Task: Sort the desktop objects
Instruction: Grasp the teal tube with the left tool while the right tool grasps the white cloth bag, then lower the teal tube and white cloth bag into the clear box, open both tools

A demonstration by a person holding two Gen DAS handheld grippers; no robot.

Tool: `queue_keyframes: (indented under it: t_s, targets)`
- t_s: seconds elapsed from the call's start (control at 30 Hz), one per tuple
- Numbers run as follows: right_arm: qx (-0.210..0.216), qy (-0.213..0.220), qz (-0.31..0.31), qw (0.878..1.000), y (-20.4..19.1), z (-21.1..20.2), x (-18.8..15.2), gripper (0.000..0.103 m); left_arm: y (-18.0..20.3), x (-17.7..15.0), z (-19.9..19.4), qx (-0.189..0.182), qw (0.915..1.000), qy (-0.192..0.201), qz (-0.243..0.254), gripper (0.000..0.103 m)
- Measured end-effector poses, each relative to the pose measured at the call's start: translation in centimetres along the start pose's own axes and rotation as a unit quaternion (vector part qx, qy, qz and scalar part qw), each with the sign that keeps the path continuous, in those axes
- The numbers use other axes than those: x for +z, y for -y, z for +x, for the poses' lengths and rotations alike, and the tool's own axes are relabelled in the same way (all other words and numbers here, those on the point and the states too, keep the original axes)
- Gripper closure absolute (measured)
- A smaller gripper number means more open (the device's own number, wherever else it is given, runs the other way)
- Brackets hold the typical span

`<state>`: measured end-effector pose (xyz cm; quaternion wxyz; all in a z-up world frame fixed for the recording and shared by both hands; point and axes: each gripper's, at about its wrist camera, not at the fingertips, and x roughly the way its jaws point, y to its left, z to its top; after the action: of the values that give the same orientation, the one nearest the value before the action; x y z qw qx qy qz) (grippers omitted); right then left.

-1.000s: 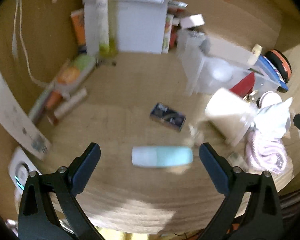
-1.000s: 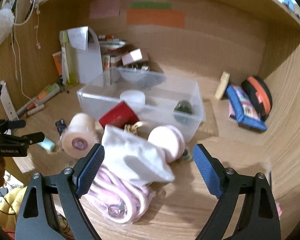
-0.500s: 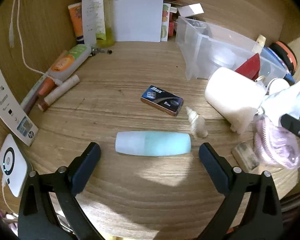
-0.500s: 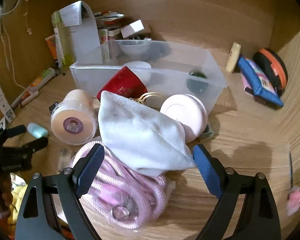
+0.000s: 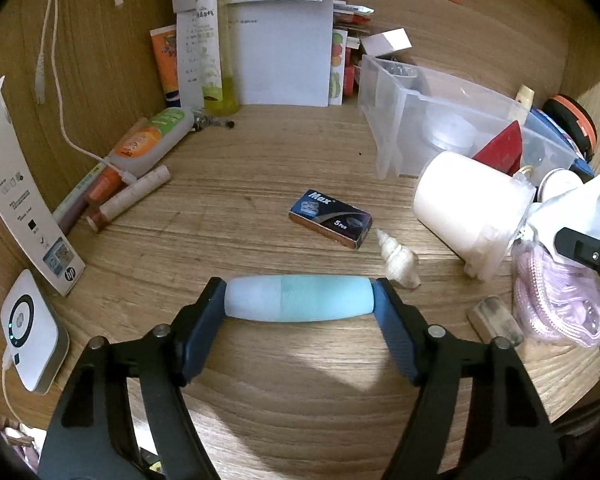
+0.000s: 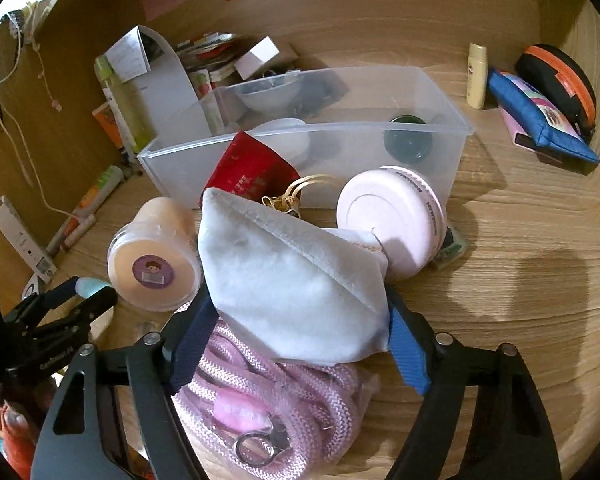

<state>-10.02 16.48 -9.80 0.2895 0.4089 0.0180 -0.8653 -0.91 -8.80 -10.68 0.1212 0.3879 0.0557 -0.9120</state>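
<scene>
While both my grippers are closing at once, I judge the step in hand to be the pick-up: two things are being taken from the wooden desk [image 5: 300, 152] so they can be sorted, most likely into the clear plastic bin [image 6: 452, 136] that sits in the upper middle of the right wrist view.

Low in the middle of the left wrist view, my left gripper [image 5: 299, 300] has the pale blue tube [image 5: 298, 298] lying crosswise between its jaws. Its fingers [image 5: 204, 332] meet the tube at both ends, so it is pinched lengthwise, though the squeeze looks not yet finished. Just above and to the right lie a small seashell [image 5: 398, 258] and a dark blue box [image 5: 331, 218], both apart from the tube.

At the centre of the right wrist view, my right gripper [image 6: 300, 320] straddles the white cloth pouch [image 6: 292, 280], which rests on a coil of pink rope [image 6: 268, 400]. Both blue pads touch the pouch's sides and the jaws stand fairly wide around it; I cannot tell how firmly the soft cloth is caught.

Next, I think, each grip must settle before lifting. An end-to-end hold on a smooth tube could slip, and the pouch should come away without dragging the rope
</scene>
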Motion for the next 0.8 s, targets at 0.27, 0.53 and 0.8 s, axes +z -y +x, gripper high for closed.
queue_keyframes:
  t_s: [0.27,0.53,0.8]
  targets:
    - [0.022,0.008,0.011,1.0,1.1,-1.3,0.2,0.047,-0.5,0.9,-0.7,-0.009,0.9998,0.014,-0.014,0.03]
    - [0.015,0.025,0.003,1.0,1.1,-2.6,0.1,0.056,-0.8,2.5,-2.3,-0.01,0.9986,0.045,-0.025,0.03]
    - [0.013,0.069,-0.005,0.997,1.1,-5.7,1.9,0.057,-0.3,4.2,-3.7,-0.036,0.9963,0.07,-0.034,0.03]
